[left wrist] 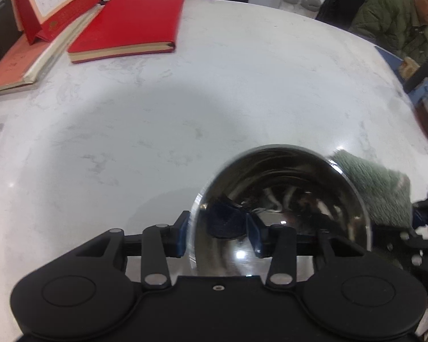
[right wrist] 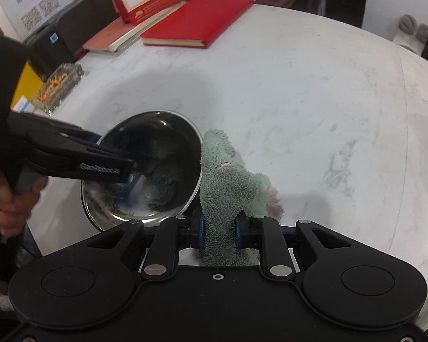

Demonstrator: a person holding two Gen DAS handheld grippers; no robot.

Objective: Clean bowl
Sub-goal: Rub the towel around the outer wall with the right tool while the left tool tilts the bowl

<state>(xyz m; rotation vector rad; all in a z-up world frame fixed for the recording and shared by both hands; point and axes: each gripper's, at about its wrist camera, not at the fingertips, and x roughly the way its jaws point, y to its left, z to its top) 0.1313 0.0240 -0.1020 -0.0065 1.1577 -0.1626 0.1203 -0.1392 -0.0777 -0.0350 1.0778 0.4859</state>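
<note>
left gripper (left wrist: 218,235): closed on the near rim of the bowl (left wrist: 282,199), low middle of frame, tipped up | right gripper (right wrist: 219,232): clamped on the cloth (right wrist: 228,179), touching the bowl's right rim | tip: bowl to be held steady; cloth to be rubbed inside

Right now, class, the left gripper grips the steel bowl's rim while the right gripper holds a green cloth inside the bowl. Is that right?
Not quite. The left gripper does grip the steel bowl by its rim, but the right wrist view shows the green cloth, held by the right gripper, outside the bowl beside its rim.
</note>
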